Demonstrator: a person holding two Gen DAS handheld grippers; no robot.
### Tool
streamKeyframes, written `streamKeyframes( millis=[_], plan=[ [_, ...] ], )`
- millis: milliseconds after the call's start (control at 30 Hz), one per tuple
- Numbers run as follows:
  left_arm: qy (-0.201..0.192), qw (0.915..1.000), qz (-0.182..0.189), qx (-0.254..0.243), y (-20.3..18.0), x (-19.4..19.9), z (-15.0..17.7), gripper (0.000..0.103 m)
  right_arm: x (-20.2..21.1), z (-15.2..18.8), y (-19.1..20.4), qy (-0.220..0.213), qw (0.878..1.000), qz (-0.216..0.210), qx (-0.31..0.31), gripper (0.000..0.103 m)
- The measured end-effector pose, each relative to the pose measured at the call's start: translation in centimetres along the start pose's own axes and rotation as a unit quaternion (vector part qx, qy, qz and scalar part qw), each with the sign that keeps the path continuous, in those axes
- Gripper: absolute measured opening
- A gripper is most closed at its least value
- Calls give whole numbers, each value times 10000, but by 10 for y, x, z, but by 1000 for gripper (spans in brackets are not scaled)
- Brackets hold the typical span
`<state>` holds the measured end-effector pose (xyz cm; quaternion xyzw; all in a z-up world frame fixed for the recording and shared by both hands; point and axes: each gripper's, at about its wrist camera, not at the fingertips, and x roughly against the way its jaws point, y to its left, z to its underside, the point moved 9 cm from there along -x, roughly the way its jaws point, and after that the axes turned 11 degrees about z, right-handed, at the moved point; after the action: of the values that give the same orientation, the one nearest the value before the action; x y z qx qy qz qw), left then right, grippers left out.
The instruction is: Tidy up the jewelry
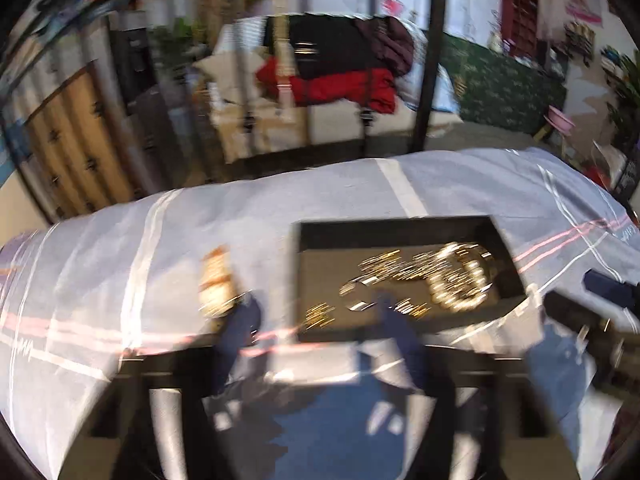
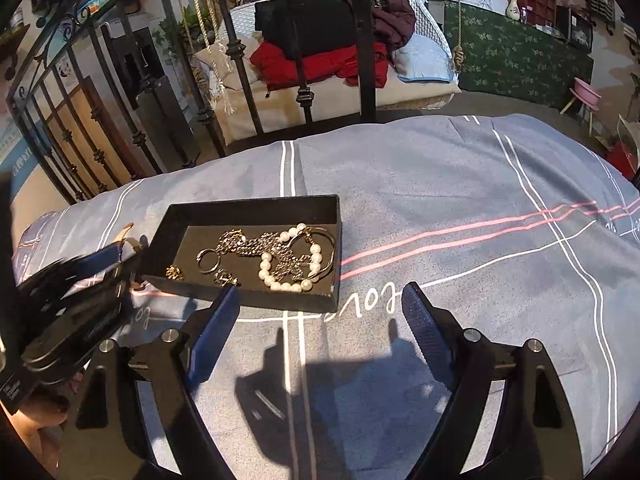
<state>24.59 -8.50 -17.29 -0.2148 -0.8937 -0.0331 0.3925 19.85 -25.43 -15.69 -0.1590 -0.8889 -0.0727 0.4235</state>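
Two pairs of tongs hang over a bed spread with a grey-blue checked sheet point(image 2: 440, 200), both released with nothing between their pads. Just ahead and left of the right tongs point(image 2: 320, 300) sits the black box point(image 2: 240, 212), its near wall almost meeting the left pad. Most of the jewelry is already gathered inside: a pearl bracelet point(image 2: 288, 264), a tangled gold chain point(image 2: 244, 246), a ring point(image 2: 207, 260) and a few small gold bits. By my reckoning the sorting is well along but not finished, since one gold bangle point(image 1: 216, 280) lies outside on the sheet, just ahead of the left tongs point(image 1: 316, 312) at their left fingertip, blurred in that view. That piece looks like the one left to lift into the box
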Motion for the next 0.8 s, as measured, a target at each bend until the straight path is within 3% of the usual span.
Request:
streamKeyframes(
  millis=[100,167,233,300,667,800],
  plan=[
    [148,9989,39,450,49,10,39,78,-2,10,9,41,9999,-113,-30,85],
    [412,9975,142,557,67,2,60,58,-6,17,19,125,9997,-195,-9,85],
    [580,9966,173,567,74,-8,70,29,-7,25,31,209,9994,-269,104,85],
    [594,9965,149,562,76,-13,72,18,-5,30,39,217,9991,-301,224,85],
    [497,9961,239,690,82,-21,62,13,-4,29,36,194,9992,-252,226,86],
    [427,9961,29,768,93,-16,58,13,-4,29,35,201,9992,-272,218,86]
  ],
)
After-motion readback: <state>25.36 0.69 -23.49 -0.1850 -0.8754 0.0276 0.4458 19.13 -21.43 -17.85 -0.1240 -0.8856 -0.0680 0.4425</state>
